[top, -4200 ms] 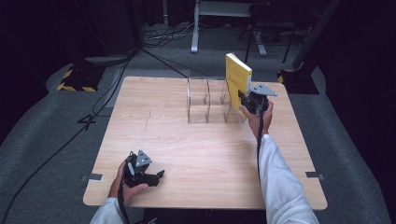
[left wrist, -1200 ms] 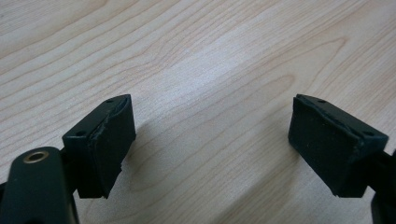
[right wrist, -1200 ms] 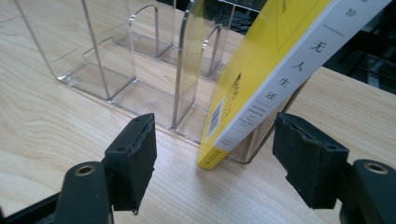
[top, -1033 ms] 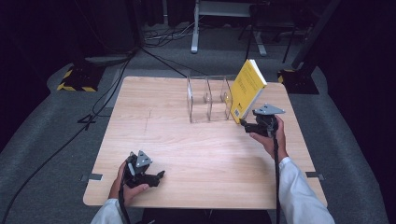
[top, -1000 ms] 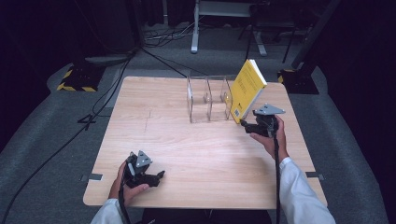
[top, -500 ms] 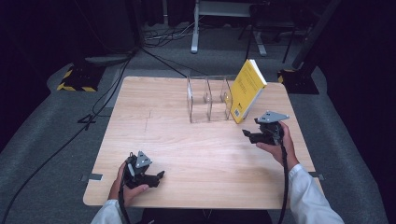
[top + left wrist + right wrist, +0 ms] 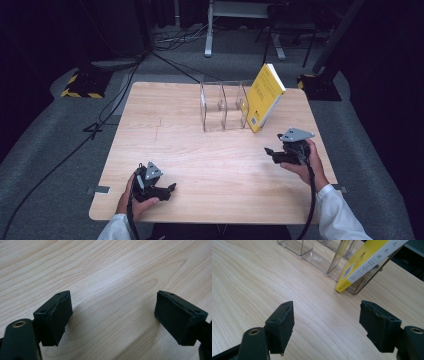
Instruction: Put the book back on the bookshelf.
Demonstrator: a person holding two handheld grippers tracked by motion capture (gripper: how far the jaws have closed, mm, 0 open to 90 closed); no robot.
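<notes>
Right now the yellow book [image 7: 265,97] leans on the clear rack [image 7: 222,105] upper right of centre, stiff and light, best pinched by its top edge, both claws, left [image 7: 170,187] and right [image 7: 270,151], wide open and empty.

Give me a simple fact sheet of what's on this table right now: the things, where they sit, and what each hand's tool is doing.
Surface: wooden table
Book: yellow book, tilted, leaning in the right end of the clear rack, lower corner on the table
Rack: clear plastic divider rack, far middle of the table, other slots empty
Left tool: left tool, near front edge, jaws open, nothing between them
Right tool: right tool, right side, apart from the book, jaws open and empty
Book held: no
</notes>
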